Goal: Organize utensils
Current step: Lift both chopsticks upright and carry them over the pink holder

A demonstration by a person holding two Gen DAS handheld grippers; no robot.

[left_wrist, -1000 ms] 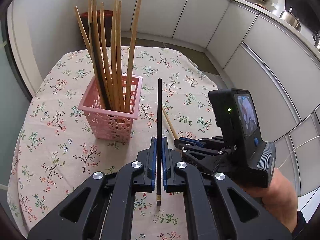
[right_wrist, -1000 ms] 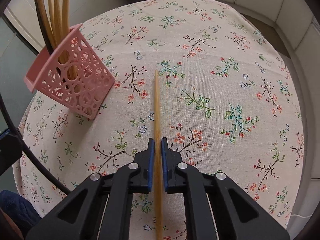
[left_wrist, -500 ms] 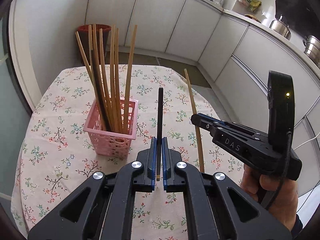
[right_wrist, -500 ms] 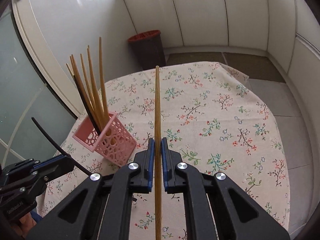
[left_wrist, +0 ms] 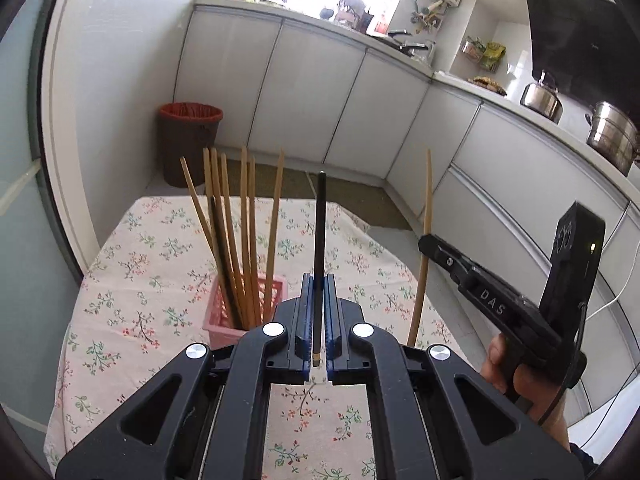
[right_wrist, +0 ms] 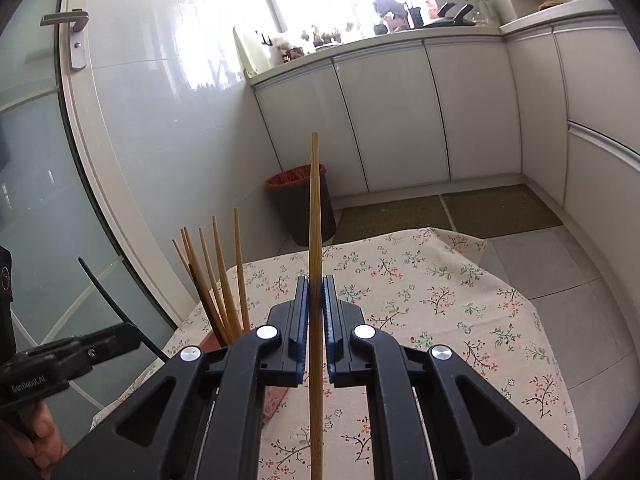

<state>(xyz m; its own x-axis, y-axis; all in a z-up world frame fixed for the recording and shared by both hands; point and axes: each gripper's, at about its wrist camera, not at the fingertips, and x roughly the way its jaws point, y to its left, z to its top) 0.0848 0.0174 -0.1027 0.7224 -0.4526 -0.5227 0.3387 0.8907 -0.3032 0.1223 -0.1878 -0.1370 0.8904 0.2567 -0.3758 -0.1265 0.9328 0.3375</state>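
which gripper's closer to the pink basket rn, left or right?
Left, as far as the views show. The left gripper, shut on the black chopstick, hovers just right of the pink basket. The right gripper, holding the bamboo chopstick, is farther out to the right.

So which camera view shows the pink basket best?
The left wrist view: the pink basket shows its rim and wall left of the left hand-held gripper. In the right wrist view only a sliver shows.
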